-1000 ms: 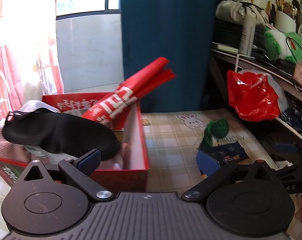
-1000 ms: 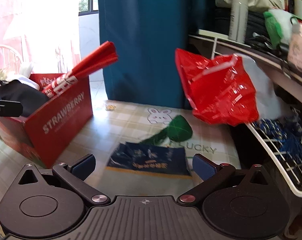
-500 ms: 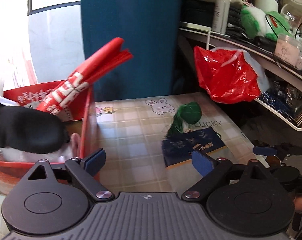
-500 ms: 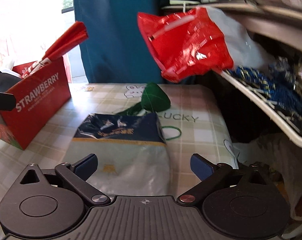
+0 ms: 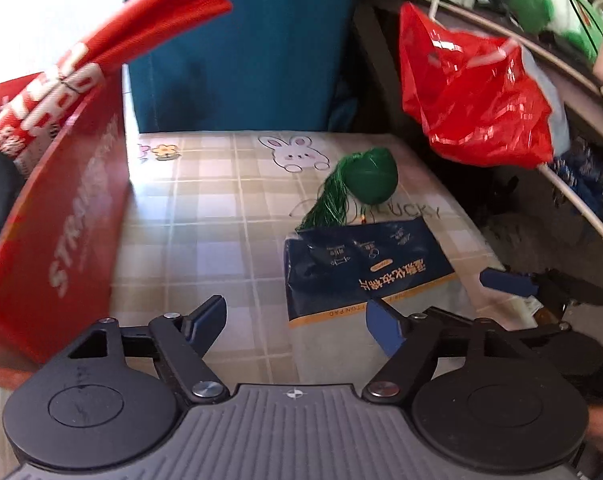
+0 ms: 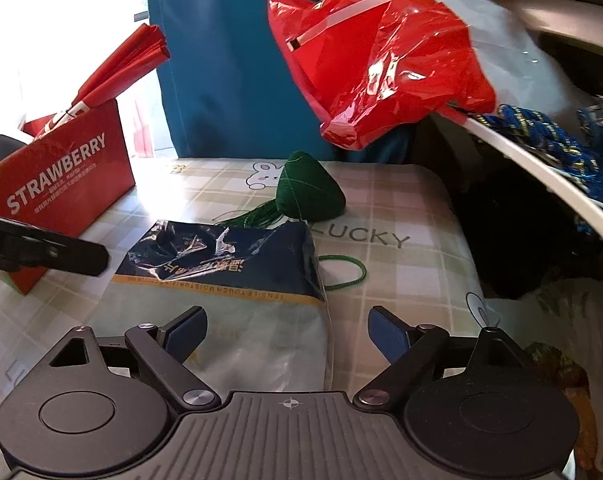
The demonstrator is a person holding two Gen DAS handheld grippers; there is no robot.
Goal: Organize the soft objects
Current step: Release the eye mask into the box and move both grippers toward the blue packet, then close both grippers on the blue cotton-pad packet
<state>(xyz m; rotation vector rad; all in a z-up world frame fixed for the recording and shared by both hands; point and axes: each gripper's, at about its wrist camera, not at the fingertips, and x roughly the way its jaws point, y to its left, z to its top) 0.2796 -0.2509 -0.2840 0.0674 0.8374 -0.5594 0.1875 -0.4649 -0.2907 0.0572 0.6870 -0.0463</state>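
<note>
While both grippers point down at the checked worktop [image 5: 205, 216], nothing sits between either pair of pads.

Left wrist view: the left gripper [image 5: 297, 326] is unclenched and empty, its jaws closing. The soft pack [image 5: 361, 264], dark blue at its far end with yellow edging and pale below, lies flat at about 1 o'clock from the gripper; the right blue pad overlaps its near edge in the picture, contact cannot be told. A green tasselled pouch [image 5: 371, 176] lies just beyond the pack at 12 to 1 o'clock, its tassel reaching the pack's far edge. The red box [image 5: 69, 232] marked STRAWBERRY stands at 9 to 10 o'clock, a red folded bag [image 5: 141, 28] sticking out of it. The right gripper's finger shows at 3 o'clock.

Right wrist view: the right gripper [image 6: 287, 334] is likewise released and empty, jaws closing. The pack [image 6: 229, 276] lies dead ahead at 12 o'clock, its pale lower half between and under the pads' line. The pouch [image 6: 309, 196] sits beyond it, a green loop of cord [image 6: 349, 276] at 1 o'clock. A red plastic bag [image 6: 373, 60] hangs from a shelf at 1 to 2 o'clock.

Judgement: the pack looks light, squashy, film-wrapped, so slippery. Best taken across its near short edge or side, pinching bulk rather than loose film. Likely destination: the red box.
</note>
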